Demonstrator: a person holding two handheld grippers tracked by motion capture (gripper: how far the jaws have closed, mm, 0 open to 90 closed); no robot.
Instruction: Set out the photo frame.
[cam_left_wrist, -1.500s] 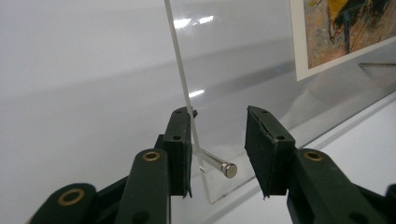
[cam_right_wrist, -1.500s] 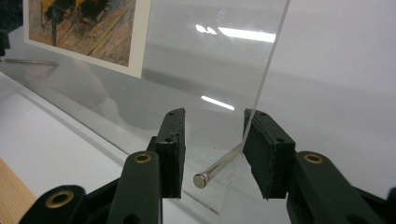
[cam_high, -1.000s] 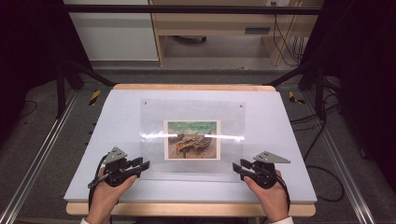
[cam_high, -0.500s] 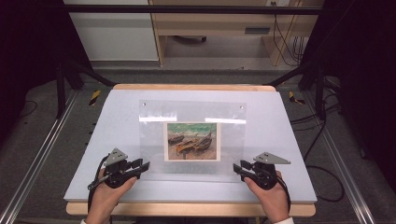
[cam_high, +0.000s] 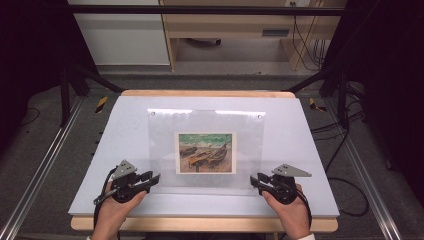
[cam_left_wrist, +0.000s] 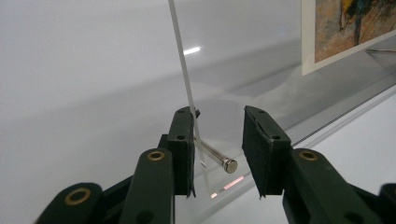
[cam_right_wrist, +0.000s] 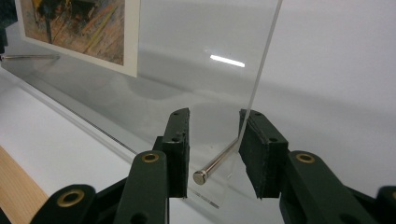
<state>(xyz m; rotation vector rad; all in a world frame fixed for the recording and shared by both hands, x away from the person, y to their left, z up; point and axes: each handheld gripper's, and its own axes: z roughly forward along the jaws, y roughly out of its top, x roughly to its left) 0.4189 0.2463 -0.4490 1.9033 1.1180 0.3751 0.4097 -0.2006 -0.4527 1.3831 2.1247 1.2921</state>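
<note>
Handling this clear acrylic frame (cam_high: 206, 150) calls for care: the sheet looks stiff, thin, glossy and likely slippery, light enough for two grippers, and apt to scratch or crack at a corner if pinched hard. It stands tilted near the middle of the white counter (cam_high: 125, 130), near edge down, a boat print (cam_high: 206, 152) sandwiched in its centre. The left gripper (cam_high: 150, 178) sits at the frame's near left corner, the right gripper (cam_high: 256, 181) at its near right corner. In the left gripper view the jaws stand partly open around the sheet's edge (cam_left_wrist: 187, 88) and a metal pin (cam_left_wrist: 215, 157) that sticks out of the corner; one pad seems to touch the sheet, the other stands clear of the pin. In the right gripper view the same holds in mirror: jaws partly open, the edge (cam_right_wrist: 261, 74) by one pad, the pin (cam_right_wrist: 215, 163) between them, a gap left. Both sets of jaws have just been closing, with frame corner and pin between them, not yet clamped as far as I can judge. Those lower corners look the best hold, away from the print. Around the frame the counter bears little; beyond its far edge stand a wooden desk (cam_high: 235, 25) and cables (cam_high: 305, 40), well apart, so nothing blocks a lift.
</note>
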